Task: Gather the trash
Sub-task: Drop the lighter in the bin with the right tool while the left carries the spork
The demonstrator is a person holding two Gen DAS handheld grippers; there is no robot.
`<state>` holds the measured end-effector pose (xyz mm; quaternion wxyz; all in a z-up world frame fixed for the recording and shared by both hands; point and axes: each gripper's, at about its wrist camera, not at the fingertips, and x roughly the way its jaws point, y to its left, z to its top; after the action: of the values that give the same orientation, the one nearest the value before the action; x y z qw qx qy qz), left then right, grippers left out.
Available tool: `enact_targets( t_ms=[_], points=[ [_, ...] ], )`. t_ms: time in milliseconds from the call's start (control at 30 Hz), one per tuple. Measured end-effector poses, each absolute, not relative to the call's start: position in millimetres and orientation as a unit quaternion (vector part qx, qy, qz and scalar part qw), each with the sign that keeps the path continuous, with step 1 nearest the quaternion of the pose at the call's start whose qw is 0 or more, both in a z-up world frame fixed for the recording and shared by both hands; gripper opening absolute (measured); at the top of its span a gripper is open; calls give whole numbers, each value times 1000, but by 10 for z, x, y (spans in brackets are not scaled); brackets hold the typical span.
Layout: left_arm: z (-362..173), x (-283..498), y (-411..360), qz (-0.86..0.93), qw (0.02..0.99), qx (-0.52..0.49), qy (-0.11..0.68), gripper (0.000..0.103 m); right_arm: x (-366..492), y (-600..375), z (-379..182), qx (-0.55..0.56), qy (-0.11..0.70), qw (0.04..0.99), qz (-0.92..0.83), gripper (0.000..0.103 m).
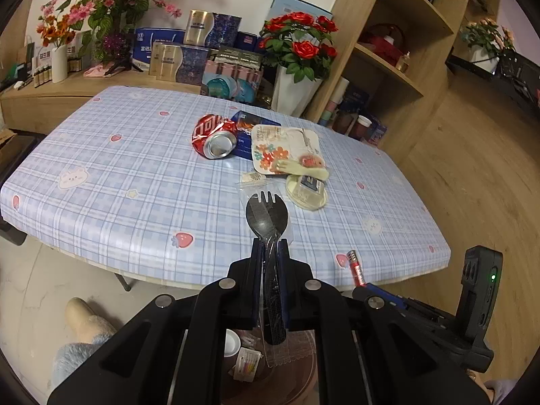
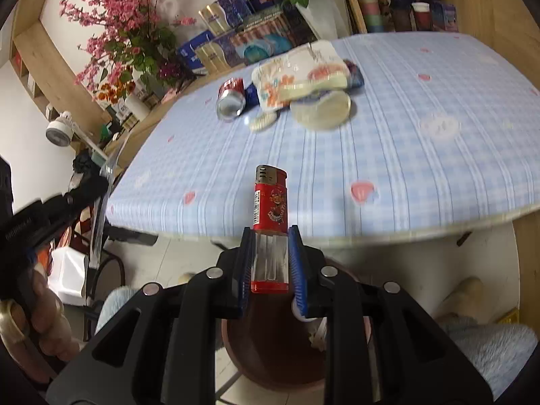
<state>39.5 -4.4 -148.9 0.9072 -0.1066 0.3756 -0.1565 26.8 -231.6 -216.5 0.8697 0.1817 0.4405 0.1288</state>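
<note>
your left gripper (image 1: pixel 270 249) is clamped on one black plastic spork (image 1: pixel 266 216) sealed in a clear wrapper, its head sticking out past the fingertips over the near part of the table (image 1: pixel 135 175). your right gripper (image 2: pixel 270 236) is squeezing one red lighter (image 2: pixel 271 202) by its clear lower body, metal top pointing away from you, just at the near edge of the table. on the table there's a single cluster of trash left: one crushed red can (image 1: pixel 214 136) lying on its side with its open end toward you, one dark blue packet (image 1: pixel 251 128) touching it on the right, one flowered tray (image 1: pixel 287 148) next to that with one pale plastic fork (image 1: pixel 302 168) lying across its near edge, and one round cream lid (image 1: pixel 307 190) just on the near side of the tray. one small clear toothpick packet (image 1: pixel 253 179) lies just left of the lid. below both grippers, off the near edge of the table, sits one brown bin (image 2: pixel 270 354), with a white cup (image 1: pixel 231 341) and a small wrapper already inside it. the right wrist view is blurred toward the far side of the table.
</note>
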Motion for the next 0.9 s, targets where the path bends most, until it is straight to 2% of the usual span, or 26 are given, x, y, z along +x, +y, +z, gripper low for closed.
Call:
enact_targets(
  t_ms=[100, 167, 233, 400, 467, 500, 700, 900],
  points=[
    [-1511, 333, -56, -159, 906, -104, 377, 10, 167, -2283, -2233, 181, 449, 865, 131, 25],
    [-1526, 302, -55, -159, 906, -104, 378, 10, 135, -2256, -2248, 179, 452, 863, 134, 29],
    [-1545, 269, -53, -160, 905, -106, 380, 10, 128, -2239, -2220, 173, 451, 866, 126, 45],
    [-1590, 207, -79, -166, 901, -103, 388, 10, 154, -2319, -1890, 150, 397, 899, 106, 68],
    [-1602, 191, -82, -169, 899, -103, 390, 10, 159, -2354, -1744, 134, 372, 913, 98, 84],
    [-1607, 181, -91, -173, 898, -104, 390, 10, 162, -2371, -1673, 126, 358, 920, 96, 98],
    [-1641, 142, -188, -194, 894, -97, 392, 10, 132, -2389, -1311, 43, 287, 955, 59, 97],
    [-1736, 140, -257, -200, 885, -91, 410, 10, 121, -2554, -1198, 58, 263, 962, 38, 97]
  ],
)
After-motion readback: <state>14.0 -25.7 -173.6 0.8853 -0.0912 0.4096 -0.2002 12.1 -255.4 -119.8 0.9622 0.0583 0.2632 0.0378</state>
